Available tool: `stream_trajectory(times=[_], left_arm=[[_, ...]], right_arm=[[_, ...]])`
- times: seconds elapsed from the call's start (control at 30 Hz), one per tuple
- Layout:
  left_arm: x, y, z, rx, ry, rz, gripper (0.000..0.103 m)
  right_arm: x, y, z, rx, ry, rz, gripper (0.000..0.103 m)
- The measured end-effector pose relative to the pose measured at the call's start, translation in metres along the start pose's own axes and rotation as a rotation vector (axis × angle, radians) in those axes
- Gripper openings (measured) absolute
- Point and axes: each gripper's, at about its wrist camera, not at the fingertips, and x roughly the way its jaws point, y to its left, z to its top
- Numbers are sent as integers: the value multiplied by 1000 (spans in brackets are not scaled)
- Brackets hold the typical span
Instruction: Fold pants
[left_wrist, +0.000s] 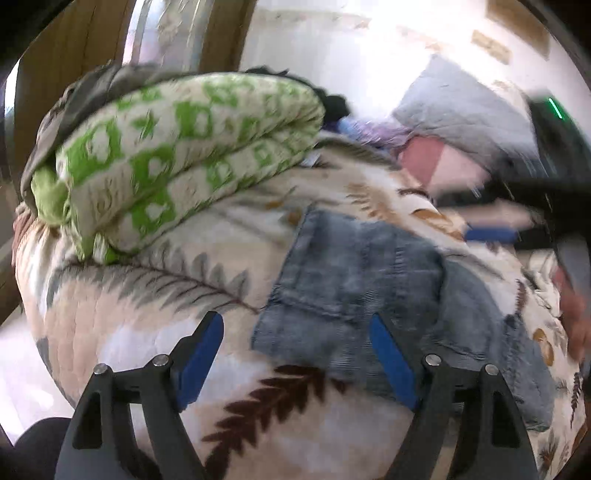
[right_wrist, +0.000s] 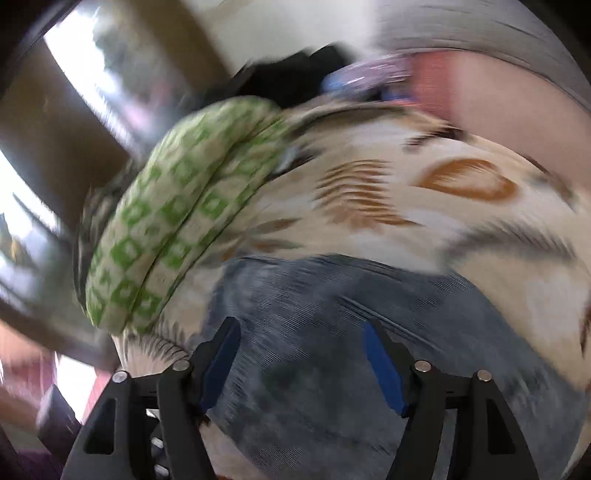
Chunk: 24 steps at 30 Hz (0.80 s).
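Folded jeans (left_wrist: 354, 280) lie on the leaf-print blanket (left_wrist: 147, 314), beside the green quilt (left_wrist: 177, 155). Left gripper (left_wrist: 297, 345) and right gripper (right_wrist: 301, 354) both spread, empty; right one hovers nearer, over the denim.

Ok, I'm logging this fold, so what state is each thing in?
Faded blue denim pants: folded, lying flat on the bedspread.
Green-and-cream patterned quilt: folded, stacked.
Leaf-print bedspread: spread out.
Left tool: open, empty.
Right tool: open, empty.
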Motion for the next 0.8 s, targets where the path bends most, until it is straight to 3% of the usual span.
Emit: stream_trajectory(times=[0.17,0.3,0.43,0.57,0.67,0.73,0.8], left_arm=[[3,8,-1,-46,24,27,82],[5,20,1,-73,52,22,82],[20,33,1,-113,120,14,82],[25,32,4,-90,110,-40,83],[31,25,3,-39,121,-107,83],[31,20,4,-17,117,-201,79],[31,12,2,16,127,-267,62]], right_arm=[[68,69,49,-119,146,-30,73],[125,114,62,-244,291,-167,73],[170,129,61,-358,402,-342,73],[195,120,58,-341,481,-445,73],[194,116,55,-347,486,-462,58],[189,112,55,-348,493,-486,36],[177,107,56,-340,476,-465,26]])
